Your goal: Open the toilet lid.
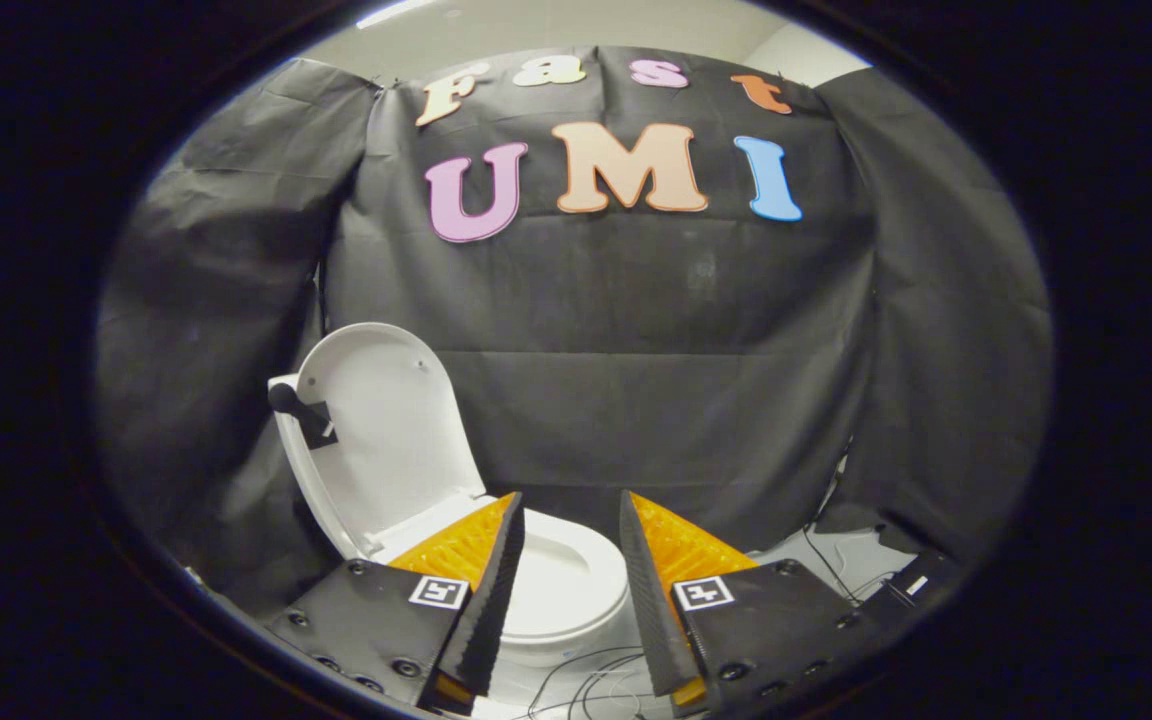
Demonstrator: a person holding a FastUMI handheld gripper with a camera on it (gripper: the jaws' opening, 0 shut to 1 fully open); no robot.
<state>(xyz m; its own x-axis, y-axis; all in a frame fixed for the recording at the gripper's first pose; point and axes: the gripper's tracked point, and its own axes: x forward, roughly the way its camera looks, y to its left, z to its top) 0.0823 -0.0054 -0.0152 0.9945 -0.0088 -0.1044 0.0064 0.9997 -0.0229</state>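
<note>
1. Gripper (pixel 571 520): its 2 fingers are standing spread apart, gripping nothing.
2. Loose cables (pixel 586 680) are lying on the floor between the finger bases, at 6 o'clock from the bowl.
3. Toilet seat (pixel 566 580) is showing through the gap, just ahead of the fingertips.
4. Toilet lid (pixel 386 430) is standing raised at 10 o'clock from the seat, a dark handle (pixel 298 408) sticking out of its edge.
</note>
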